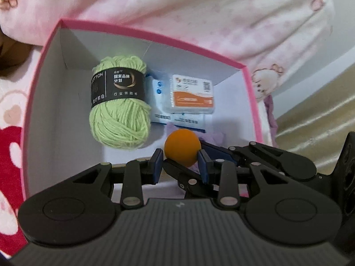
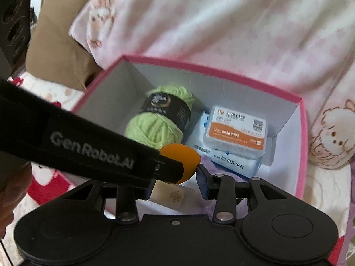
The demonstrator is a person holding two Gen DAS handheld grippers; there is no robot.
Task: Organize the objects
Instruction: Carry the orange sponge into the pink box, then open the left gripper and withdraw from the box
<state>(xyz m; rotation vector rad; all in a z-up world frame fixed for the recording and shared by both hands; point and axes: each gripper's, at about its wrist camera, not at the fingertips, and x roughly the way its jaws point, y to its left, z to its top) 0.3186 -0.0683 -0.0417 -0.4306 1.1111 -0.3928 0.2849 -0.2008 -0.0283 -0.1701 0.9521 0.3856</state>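
Over the pink-rimmed white cardboard box [image 1: 40, 84], a small smooth orange ball [image 1: 182, 147] is pinched by the left tool [image 1: 180, 166], apparently for dropping beside the green yarn skein [image 1: 119, 106]. The right tool [image 2: 177, 181] is parted and empty, though its left finger is hidden.

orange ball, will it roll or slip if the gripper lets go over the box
The orange ball is smooth and round, so it would probably roll once dropped into the pink box. It looks light and hollow. Only two narrow fingers pinch it, so it may slip.

Orange ball [image 1: 182, 147] sits pinched over the near edge of the open pink box [image 1: 40, 84]. Inside, green yarn skein [image 1: 119, 104] with black band lies left; orange-labelled clear case [image 1: 192, 96] rests atop white packets [image 2: 235, 161], right.
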